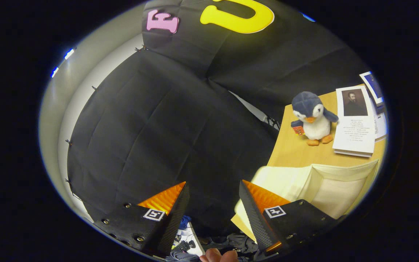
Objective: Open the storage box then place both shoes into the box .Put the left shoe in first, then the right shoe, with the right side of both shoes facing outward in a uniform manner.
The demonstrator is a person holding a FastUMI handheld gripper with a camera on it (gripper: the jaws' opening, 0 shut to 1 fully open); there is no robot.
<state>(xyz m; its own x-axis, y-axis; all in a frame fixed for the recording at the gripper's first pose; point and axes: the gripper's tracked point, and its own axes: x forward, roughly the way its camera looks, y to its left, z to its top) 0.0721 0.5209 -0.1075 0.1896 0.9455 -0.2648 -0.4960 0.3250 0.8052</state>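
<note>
Gripper fingers stand spread apart with nothing between them, aimed mostly at the black cloth wall of the booth rather than at the table. Each finger carries a small square black-and-white marker on its top face.

Beyond the right finger lies the cream-coloured fabric storage box, soft-sided and rectangular, sitting at the near edge of the light wooden tabletop. Its lid or flap appears folded outward toward the fingers, and the pale lining of the interior shows; whether it is fully open I cannot tell. The right fingertip overlaps the box's near corner in this view, but actual contact cannot be judged.

Farther along the tabletop, past the box, a plush penguin toy with a dark blue head, white belly and orange feet stands upright, holding a small red item at its side. Just beside it, toward the far edge, rests a stack of white printed sheets with a dark portrait picture at the top.

Beneath the fingers, below the table's level, a fingertip of a person's hand shows, with dark clutter around it.
</note>
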